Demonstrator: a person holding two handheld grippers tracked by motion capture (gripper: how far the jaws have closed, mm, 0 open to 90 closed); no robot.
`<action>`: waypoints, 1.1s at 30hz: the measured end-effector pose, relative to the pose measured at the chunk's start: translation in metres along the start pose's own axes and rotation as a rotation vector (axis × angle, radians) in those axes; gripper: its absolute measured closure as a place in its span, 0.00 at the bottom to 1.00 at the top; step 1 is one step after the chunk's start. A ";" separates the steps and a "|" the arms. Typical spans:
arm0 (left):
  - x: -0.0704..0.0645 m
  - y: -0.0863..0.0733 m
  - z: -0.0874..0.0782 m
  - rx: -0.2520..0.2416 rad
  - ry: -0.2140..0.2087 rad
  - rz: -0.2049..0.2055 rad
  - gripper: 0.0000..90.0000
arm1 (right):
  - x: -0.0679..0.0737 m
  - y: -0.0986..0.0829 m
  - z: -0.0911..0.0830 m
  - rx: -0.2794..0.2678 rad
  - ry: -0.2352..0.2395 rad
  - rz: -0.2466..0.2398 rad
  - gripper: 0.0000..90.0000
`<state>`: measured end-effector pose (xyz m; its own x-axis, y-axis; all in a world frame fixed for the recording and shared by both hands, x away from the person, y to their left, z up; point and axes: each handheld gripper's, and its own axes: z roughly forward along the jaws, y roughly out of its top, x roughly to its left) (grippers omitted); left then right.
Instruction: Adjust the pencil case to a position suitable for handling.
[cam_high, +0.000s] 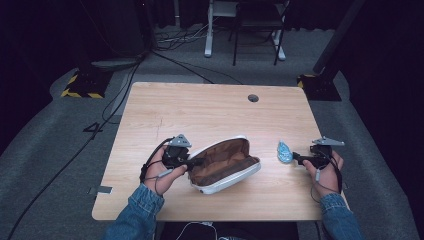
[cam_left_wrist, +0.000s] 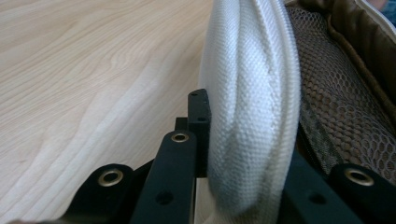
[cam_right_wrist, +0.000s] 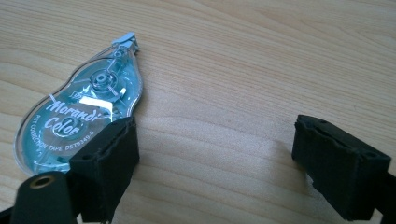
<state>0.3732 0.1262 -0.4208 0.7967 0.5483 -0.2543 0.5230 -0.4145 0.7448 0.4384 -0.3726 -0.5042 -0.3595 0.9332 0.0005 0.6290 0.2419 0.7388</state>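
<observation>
A light wooden table (cam_high: 210, 107) carries everything here. Near its front edge lies a white pencil pouch (cam_high: 223, 166), unzipped and gaping to show a brown lining with a mesh pocket. The left gripper (cam_high: 194, 162) clamps the pouch's white fabric rim, one jaw outside and the other inside the opening. To the right of the pouch, well apart from it, the right gripper (cam_high: 298, 158) rests low over the wood with its jaws spread wide and nothing between them. A small teal correction tape dispenser (cam_right_wrist: 79, 116) lies flat just beside its left jaw, lettered "Morandi Color".
</observation>
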 end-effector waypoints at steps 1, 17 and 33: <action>-0.001 0.000 0.001 0.001 -0.005 0.000 0.93 | 0.000 0.000 0.000 0.000 0.000 0.000 0.17; -0.003 -0.007 0.022 0.040 -0.083 0.012 0.93 | 0.000 0.000 0.000 0.000 0.001 -0.001 0.17; -0.005 -0.018 0.043 0.146 -0.094 0.036 0.90 | 0.000 0.000 0.000 0.000 0.002 -0.003 0.17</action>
<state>0.3735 0.0993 -0.4595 0.8369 0.4638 -0.2905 0.5266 -0.5376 0.6585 0.4383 -0.3725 -0.5042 -0.3630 0.9318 -0.0002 0.6281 0.2448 0.7386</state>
